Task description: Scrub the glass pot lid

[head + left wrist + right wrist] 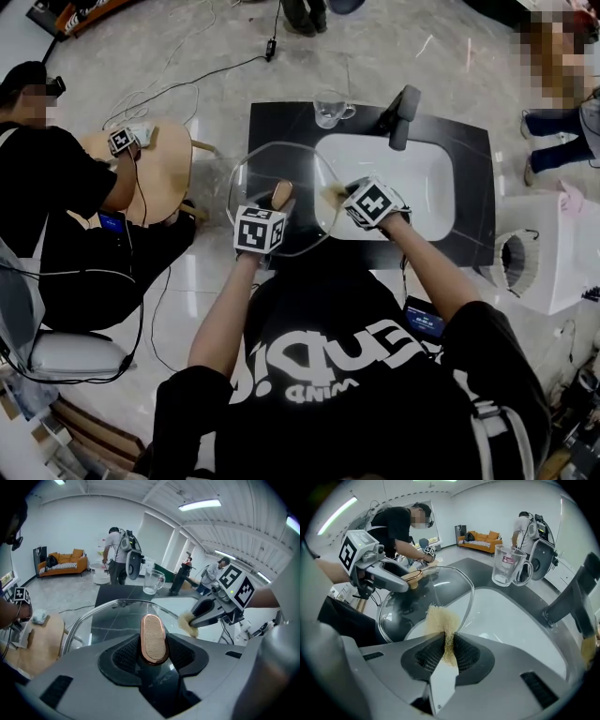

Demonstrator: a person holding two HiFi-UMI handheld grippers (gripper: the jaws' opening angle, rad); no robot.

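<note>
Both forearms reach forward and converge; the left forearm (223,319) runs nearly straight ahead, while the right forearm (433,274) angles inward toward the left tool (153,645); that tool tilts downward, its jaws clamped on either side of a wooden knob (153,629); the right tool (449,645) pitches down more steeply, jaws pinched tight on a tuft of scrub pad (443,619), its tips just to the right of the left tool's.

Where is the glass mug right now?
In the head view, the glass mug stands on the dark counter behind the far left corner of the white sink, left of the black tap.
</note>
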